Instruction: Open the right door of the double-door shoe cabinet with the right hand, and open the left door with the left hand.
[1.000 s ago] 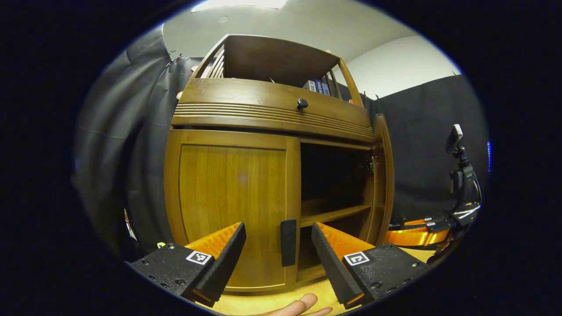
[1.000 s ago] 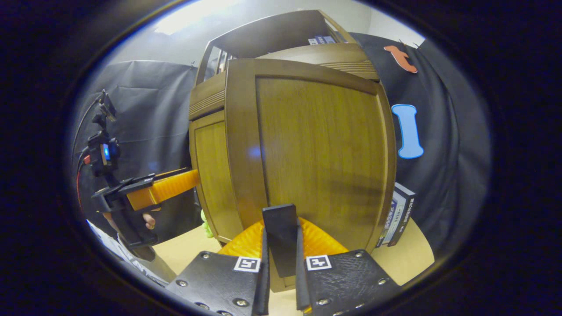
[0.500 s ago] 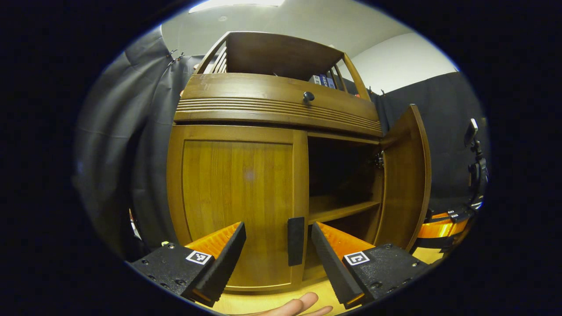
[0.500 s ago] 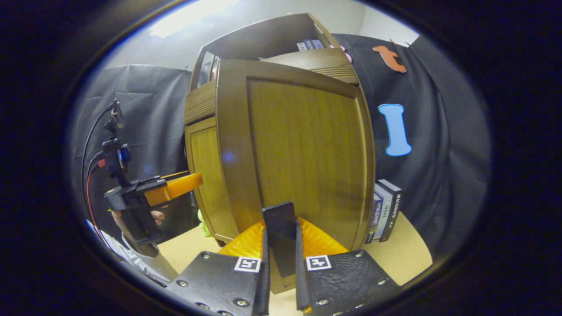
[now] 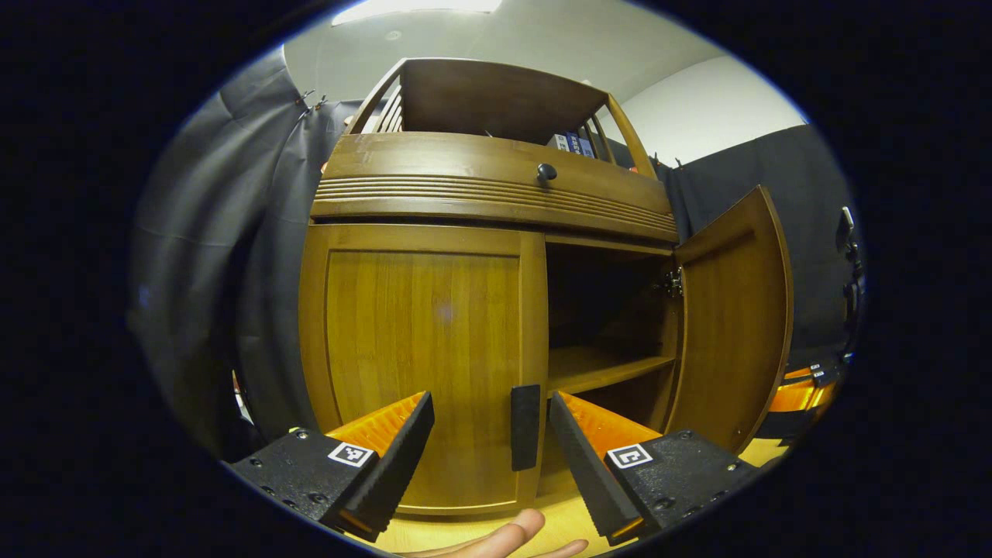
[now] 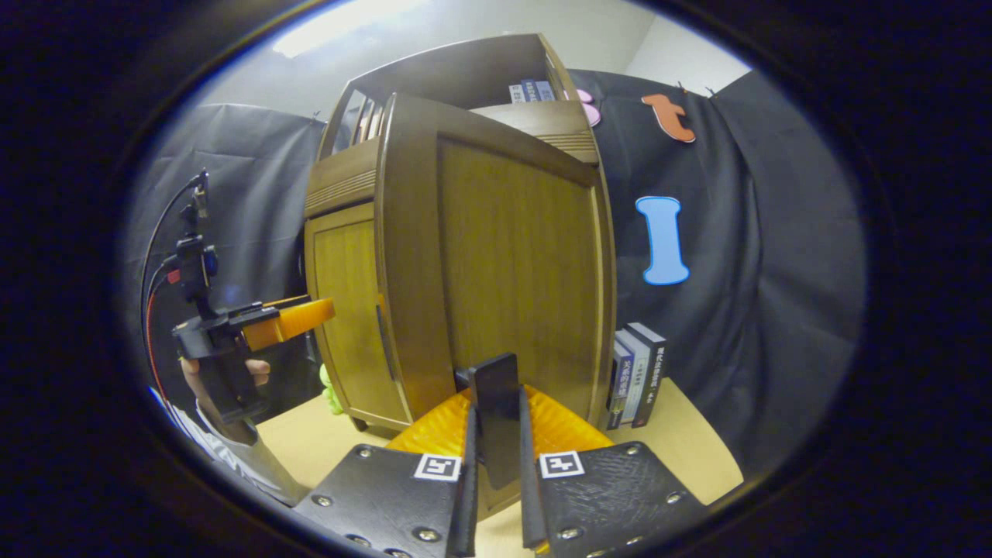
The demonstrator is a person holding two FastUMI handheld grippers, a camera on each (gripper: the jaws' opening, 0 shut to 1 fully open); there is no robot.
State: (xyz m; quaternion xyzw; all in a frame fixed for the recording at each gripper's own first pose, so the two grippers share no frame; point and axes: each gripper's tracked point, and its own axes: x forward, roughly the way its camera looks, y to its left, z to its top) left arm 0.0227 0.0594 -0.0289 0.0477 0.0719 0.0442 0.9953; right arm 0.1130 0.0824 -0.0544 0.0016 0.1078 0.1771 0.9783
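The wooden shoe cabinet (image 5: 496,167) fills the left gripper view. Its left door (image 5: 422,341) is closed, with a flat black handle (image 5: 525,426) at its inner edge. My left gripper (image 5: 490,446) is open just in front of that handle, one finger on each side and neither touching it. The right door (image 5: 732,325) stands swung out wide. In the right gripper view my right gripper (image 6: 494,473) is shut on the right door's handle (image 6: 496,411), and the door's face (image 6: 519,271) rises behind it. The left gripper (image 6: 260,329) also appears far left there, held by a hand.
Inside the open half a wooden shelf (image 5: 601,364) shows. A drawer with a round knob (image 5: 546,172) sits above the doors. Books (image 6: 635,376) stand on the wooden floor right of the cabinet, and a small green object (image 6: 332,384) lies by its left foot. A fingertip (image 5: 508,539) shows below.
The right door has swung further open, pulled by my right gripper on its handle. My left gripper has stayed open in front of the left door's handle.
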